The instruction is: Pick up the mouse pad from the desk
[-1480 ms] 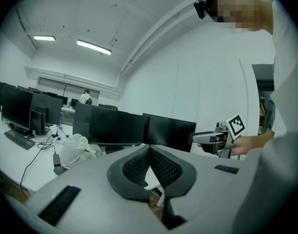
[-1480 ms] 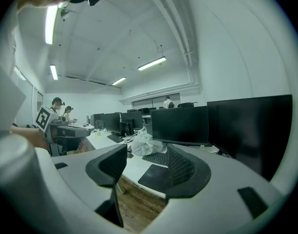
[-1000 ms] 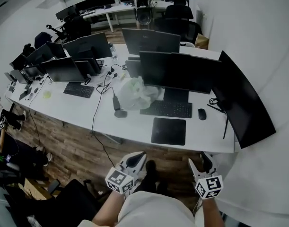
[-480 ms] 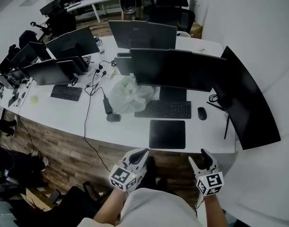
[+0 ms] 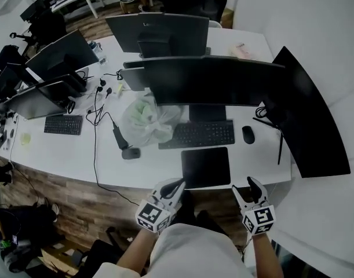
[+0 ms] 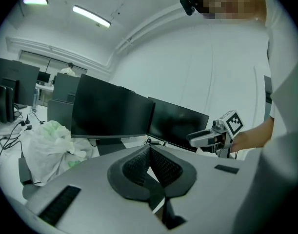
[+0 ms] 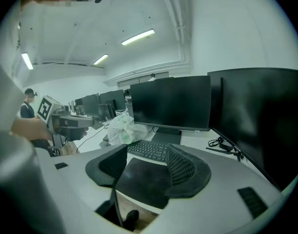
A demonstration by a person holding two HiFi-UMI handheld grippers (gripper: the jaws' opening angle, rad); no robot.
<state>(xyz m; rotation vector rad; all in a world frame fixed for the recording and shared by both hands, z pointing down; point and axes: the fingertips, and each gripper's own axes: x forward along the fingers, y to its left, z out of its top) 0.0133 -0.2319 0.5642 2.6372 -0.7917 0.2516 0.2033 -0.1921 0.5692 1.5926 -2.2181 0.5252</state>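
Right gripper view shows the right gripper (image 7: 147,159) spread, aimed at the mouse pad (image 7: 141,182) just ahead, likely to pinch its near edge; the left gripper (image 6: 149,151) is pressed together, empty.

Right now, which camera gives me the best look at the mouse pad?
The head view: the whole mouse pad lies in sight at the near edge of the desk, in front of the keyboard. The right gripper view shows it closer, but the right tongs, open, hide its sides. The left gripper view does not show it.
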